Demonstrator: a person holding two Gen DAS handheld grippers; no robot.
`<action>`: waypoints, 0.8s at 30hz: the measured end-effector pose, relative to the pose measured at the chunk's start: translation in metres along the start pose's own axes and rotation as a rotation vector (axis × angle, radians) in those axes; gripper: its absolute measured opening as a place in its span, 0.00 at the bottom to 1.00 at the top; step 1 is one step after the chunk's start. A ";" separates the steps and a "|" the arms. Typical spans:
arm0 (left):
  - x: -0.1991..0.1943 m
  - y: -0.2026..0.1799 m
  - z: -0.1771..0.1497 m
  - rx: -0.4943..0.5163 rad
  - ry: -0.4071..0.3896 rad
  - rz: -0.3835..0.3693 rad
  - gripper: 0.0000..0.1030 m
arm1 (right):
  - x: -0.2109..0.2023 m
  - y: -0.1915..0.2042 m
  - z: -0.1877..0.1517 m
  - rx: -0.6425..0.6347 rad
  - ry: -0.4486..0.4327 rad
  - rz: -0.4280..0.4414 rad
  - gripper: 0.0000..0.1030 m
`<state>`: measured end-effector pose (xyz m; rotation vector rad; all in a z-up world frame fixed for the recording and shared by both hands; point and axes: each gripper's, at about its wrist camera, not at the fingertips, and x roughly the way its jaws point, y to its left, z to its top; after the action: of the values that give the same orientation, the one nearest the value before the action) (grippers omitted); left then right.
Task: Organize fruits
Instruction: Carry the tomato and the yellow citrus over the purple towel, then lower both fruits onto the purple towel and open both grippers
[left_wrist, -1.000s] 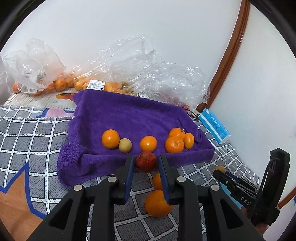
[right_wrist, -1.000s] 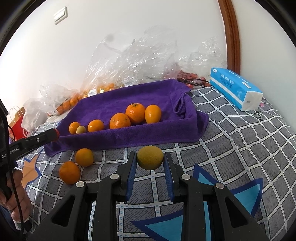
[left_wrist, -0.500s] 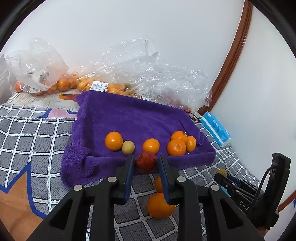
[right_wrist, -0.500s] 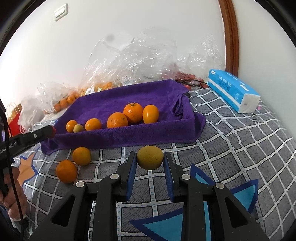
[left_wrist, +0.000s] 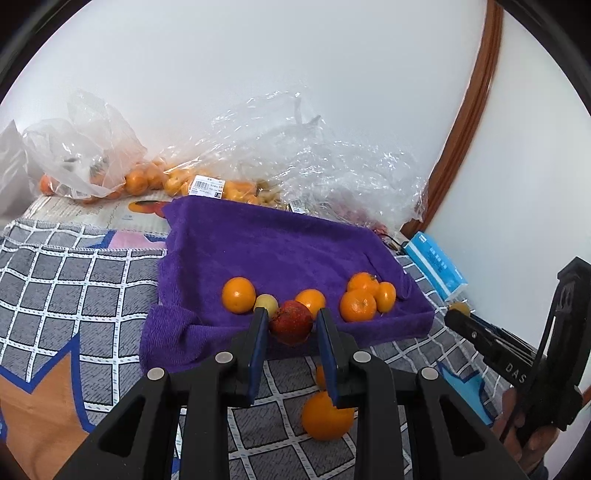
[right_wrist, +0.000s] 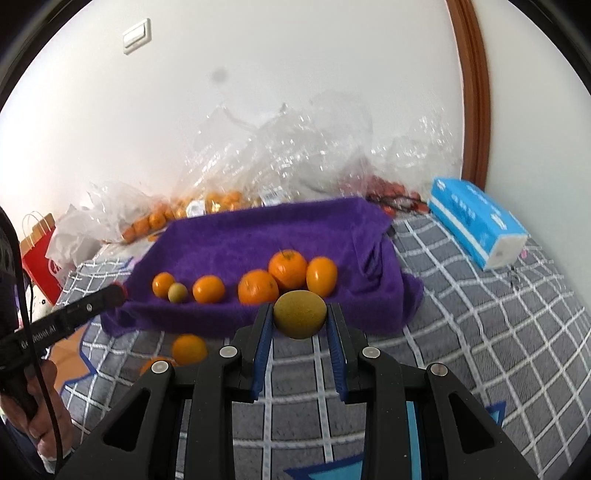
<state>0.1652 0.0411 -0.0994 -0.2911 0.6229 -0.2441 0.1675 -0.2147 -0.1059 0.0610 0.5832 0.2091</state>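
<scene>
A purple towel (left_wrist: 280, 243) (right_wrist: 258, 236) lies on the checked cover with several oranges and one small yellow-green fruit (left_wrist: 266, 303) (right_wrist: 177, 292) along its near edge. My left gripper (left_wrist: 291, 322) is shut on a dark red fruit (left_wrist: 291, 320), held just above the towel's front edge. My right gripper (right_wrist: 299, 319) is shut on a yellow-green round fruit (right_wrist: 300, 314), held over the cover in front of the towel. Two oranges (left_wrist: 327, 415) (right_wrist: 189, 349) lie loose on the cover before the towel.
Clear plastic bags (left_wrist: 295, 162) with more oranges are piled along the wall behind the towel. A blue tissue pack (right_wrist: 480, 221) (left_wrist: 437, 266) lies to the right. A red paper bag (right_wrist: 40, 254) stands far left. A hand (right_wrist: 33, 398) holds the other gripper's handle.
The right gripper has risen with its yellow-green fruit, now seen against the towel's front edge. The left gripper and its red fruit have barely moved.
</scene>
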 end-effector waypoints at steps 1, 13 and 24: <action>-0.001 0.001 0.001 -0.006 0.003 0.008 0.25 | 0.000 0.001 0.005 -0.005 -0.006 0.004 0.28; -0.013 -0.008 0.037 -0.001 -0.045 0.025 0.25 | 0.022 0.007 0.038 -0.033 -0.029 0.043 0.28; 0.034 0.002 0.052 -0.015 -0.011 0.077 0.25 | 0.049 0.006 0.071 0.008 -0.042 0.067 0.28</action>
<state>0.2238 0.0429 -0.0777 -0.2823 0.6245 -0.1636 0.2449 -0.1979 -0.0725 0.0926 0.5402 0.2694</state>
